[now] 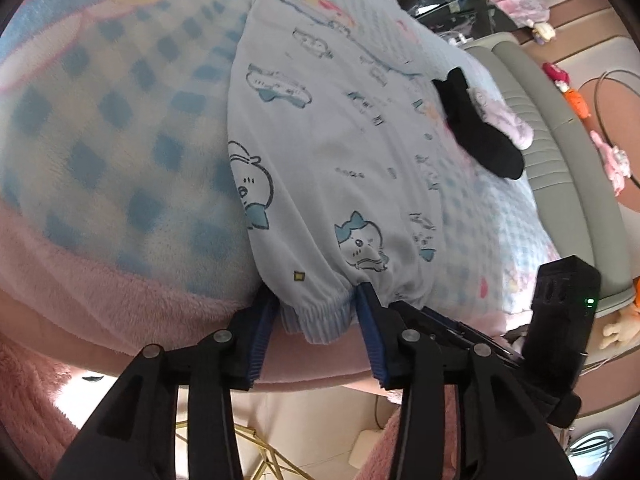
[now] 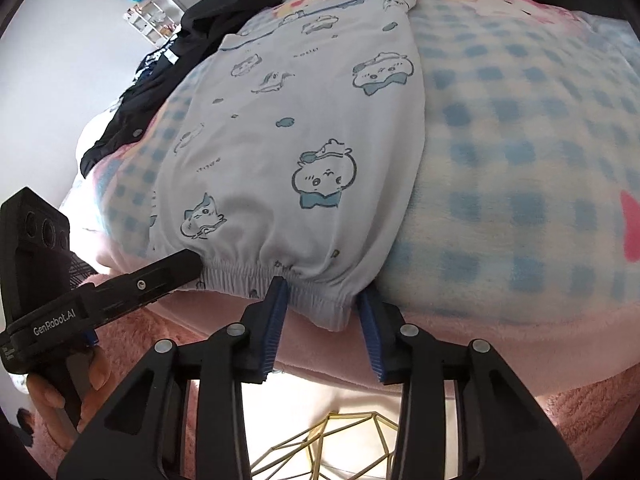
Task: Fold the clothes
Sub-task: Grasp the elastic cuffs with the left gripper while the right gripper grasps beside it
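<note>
Between gripper (image 1: 316,304) fingers: pajama waistband (image 1: 316,316).

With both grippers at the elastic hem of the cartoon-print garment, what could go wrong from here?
1. The left gripper and right gripper straddle the gathered hem of the pale blue cartoon-print garment only near their tips; it could slip out.
2. The fluffy pink-and-blue checked blanket underneath may get pinched too.

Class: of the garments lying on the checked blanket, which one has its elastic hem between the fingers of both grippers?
The pale blue cartoon-print garment. The black sock and the black clothing lie farther off, untouched.
</note>
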